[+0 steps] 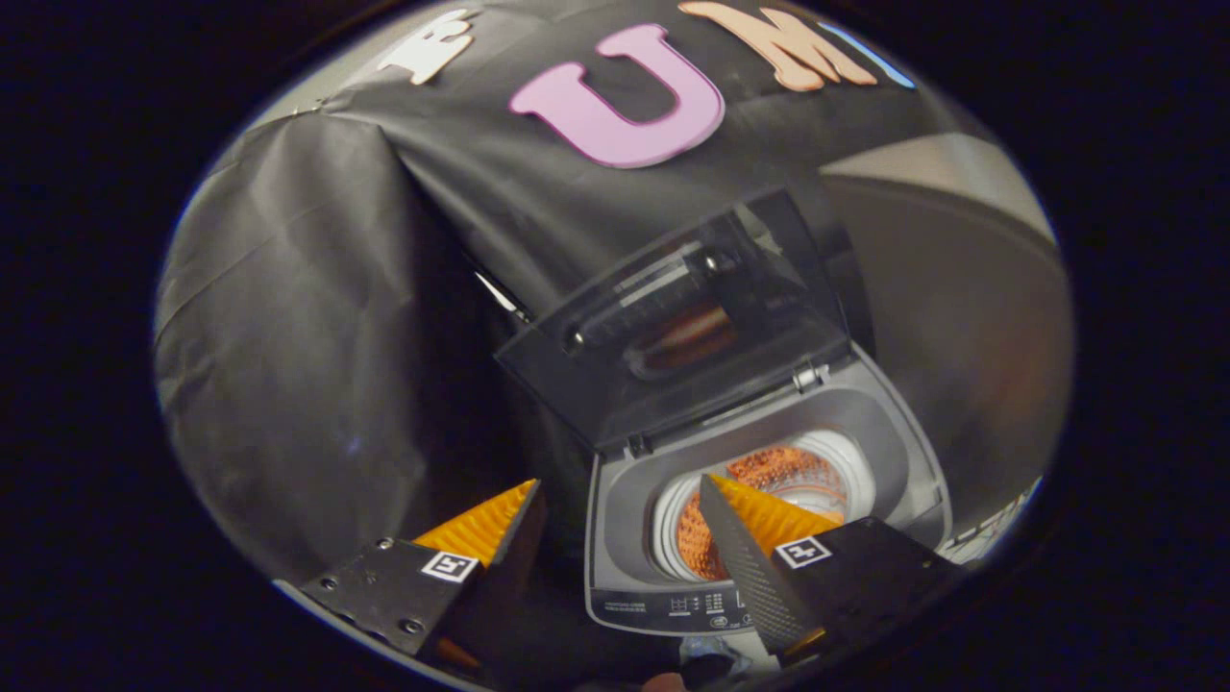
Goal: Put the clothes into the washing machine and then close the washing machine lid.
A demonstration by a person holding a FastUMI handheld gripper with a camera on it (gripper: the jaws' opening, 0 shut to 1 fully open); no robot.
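Jaws [615,505] apart, empty, ribbed drum [769,471], lid [682,327] raised

There is one washing machine [759,538] with one lid [673,327], raised. One claw [615,505] shows, its two fingers [480,529] spread apart and empty.

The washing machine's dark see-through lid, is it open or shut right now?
Open. The dark see-through lid stands raised on its hinges above the grey washing machine, baring the drum beyond the open gripper.
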